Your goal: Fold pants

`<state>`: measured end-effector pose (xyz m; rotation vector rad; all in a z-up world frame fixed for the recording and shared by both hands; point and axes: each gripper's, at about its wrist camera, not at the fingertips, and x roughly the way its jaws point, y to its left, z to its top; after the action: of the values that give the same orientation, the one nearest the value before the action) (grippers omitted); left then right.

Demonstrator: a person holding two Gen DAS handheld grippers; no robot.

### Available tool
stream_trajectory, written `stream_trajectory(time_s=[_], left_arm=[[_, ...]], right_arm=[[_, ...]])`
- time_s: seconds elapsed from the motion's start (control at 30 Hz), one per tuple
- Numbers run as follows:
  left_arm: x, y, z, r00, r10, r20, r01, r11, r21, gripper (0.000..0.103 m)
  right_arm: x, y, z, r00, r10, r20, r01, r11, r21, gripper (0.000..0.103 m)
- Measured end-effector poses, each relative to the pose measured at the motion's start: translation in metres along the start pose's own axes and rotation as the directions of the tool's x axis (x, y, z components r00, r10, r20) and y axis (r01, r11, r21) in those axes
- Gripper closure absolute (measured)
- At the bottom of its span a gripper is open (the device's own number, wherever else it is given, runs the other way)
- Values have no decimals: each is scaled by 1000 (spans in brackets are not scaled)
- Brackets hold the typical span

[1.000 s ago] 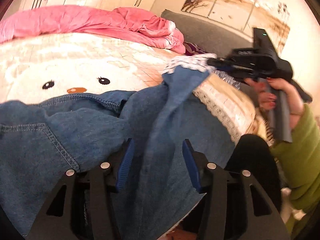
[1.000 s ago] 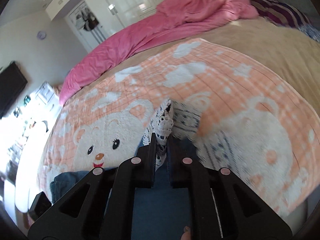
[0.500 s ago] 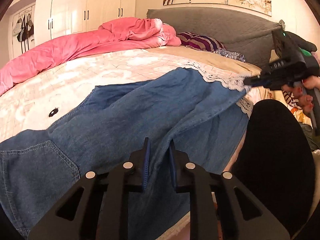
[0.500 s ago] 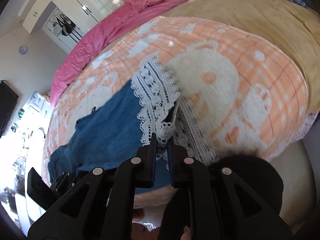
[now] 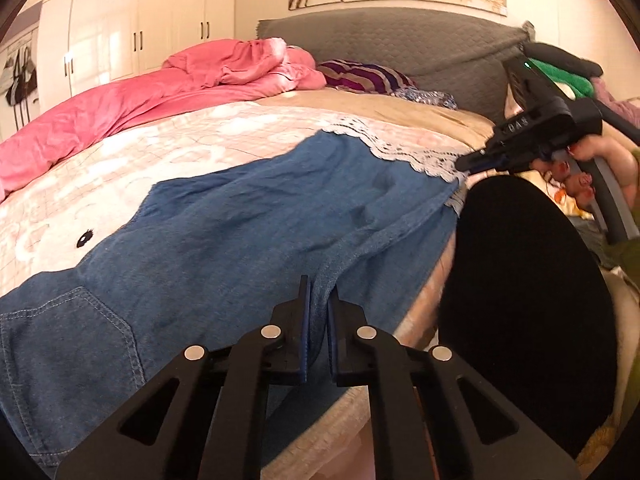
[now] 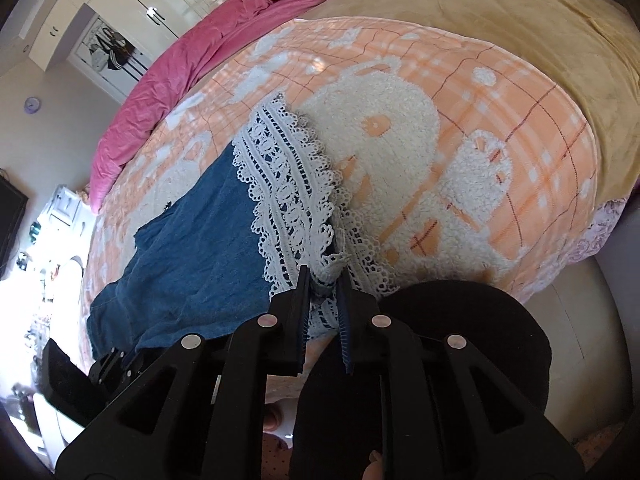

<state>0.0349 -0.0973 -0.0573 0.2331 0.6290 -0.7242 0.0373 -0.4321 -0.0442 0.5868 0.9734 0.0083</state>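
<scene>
so the pants (image 5: 248, 232) are blue denim with a white lace hem (image 6: 288, 184), lying spread along the near edge of the bed (image 6: 500, 32) on top of an orange and white bear blanket (image 6: 460, 128). one long side of them runs right along the bed edge closest to the person

left gripper (image 5: 318, 300) is clamped tight on a fold of denim at that near edge, roughly mid-length of the leg. you can see the cloth pinched up into a ridge between the blue pads, with the back pocket (image 5: 68, 340) off to the left of it and the lace end far off to the right

right gripper (image 6: 324, 284) is at the hem end. its fingers (image 6: 302, 300) are almost together and just starting to ease apart, but there's a bunched tuft of lace sticking up between the tips and the pads are on it, so it has hold of the hem. from the left wrist camera you can see that gripper's nose touching the lace corner at the bed edge, with the hand (image 5: 592, 164) wrapped round the grip and a green sleeve (image 5: 628, 256) behind it

rest of the scene: a pink duvet (image 5: 120, 108) piled along the far side, striped pillow (image 5: 360, 76) near the grey headboard (image 5: 400, 40), and something dark and round (image 5: 520, 300) just beside the bed under the right gripper, can't tell what it is
</scene>
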Motion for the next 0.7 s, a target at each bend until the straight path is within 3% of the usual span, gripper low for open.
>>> stream_trajectory(time_s=[0.03, 0.1, 0.17, 0.23, 0.3, 0.33, 0.57, 0.7], left_arm=[[1, -1, -1, 1000, -5, -6, 5, 1000, 8, 97], [3, -2, -1, 1000, -7, -13, 7, 1000, 16, 97], [4, -3, -2, 1000, -10, -15, 11, 1000, 16, 97], [5, -5, -2, 1000, -11, -19, 11, 1000, 22, 97], [5, -6, -3, 1000, -14, -17, 14, 1000, 27, 96], [4, -6, -3, 1000, -18, -15, 19, 999, 27, 96], [1, -6, -4, 999, -29, -30, 30, 999, 29, 96], [10, -6, -9, 995, -27, -93, 30, 999, 36, 96]], right_arm=[[0, -1, 1, 1000, 0, -6, 0, 1000, 0, 93], [-1, 0, 2, 1000, -5, -13, 5, 1000, -15, 79], [-3, 0, 5, 1000, -20, 1, 20, 1000, -22, 75], [-2, 0, 9, 999, -36, 7, 37, 998, -42, 76], [0, 1, 11, 999, -35, -6, 34, 997, -71, 93], [1, 1, 12, 999, -45, -12, 44, 995, -85, 96], [0, -3, 15, 991, -128, -45, 119, 978, -169, 98], [2, -5, 13, 982, -173, -70, 156, 968, -197, 88]])
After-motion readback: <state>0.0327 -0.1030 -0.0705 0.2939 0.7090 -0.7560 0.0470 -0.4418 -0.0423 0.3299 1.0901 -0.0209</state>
